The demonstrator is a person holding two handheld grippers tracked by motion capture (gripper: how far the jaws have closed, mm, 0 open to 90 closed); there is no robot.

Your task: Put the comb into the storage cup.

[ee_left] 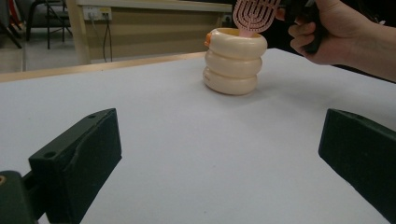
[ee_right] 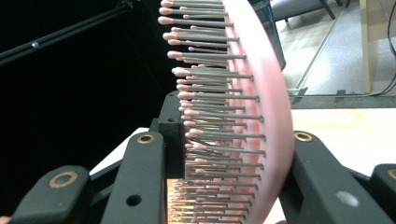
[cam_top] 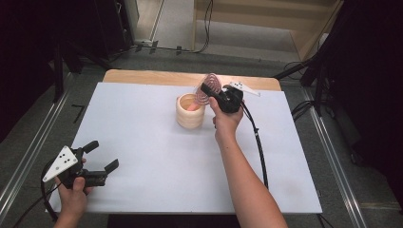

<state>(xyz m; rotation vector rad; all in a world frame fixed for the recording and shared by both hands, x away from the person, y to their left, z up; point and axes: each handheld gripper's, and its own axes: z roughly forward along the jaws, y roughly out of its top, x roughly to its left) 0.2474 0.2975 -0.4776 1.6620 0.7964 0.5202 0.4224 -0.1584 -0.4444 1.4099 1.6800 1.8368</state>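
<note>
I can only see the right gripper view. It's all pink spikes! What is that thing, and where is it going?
Observer: It's a pink hairbrush. The right gripper holds it by the head over a cream ringed holder.
Operator: Is it inside the holder?
Observer: Its handle end dips into the holder's mouth; the head stands above the rim.
Operator: Where's the other gripper?
Observer: The left gripper sits at the near left of the white table, jaws apart, nothing between them.
</note>
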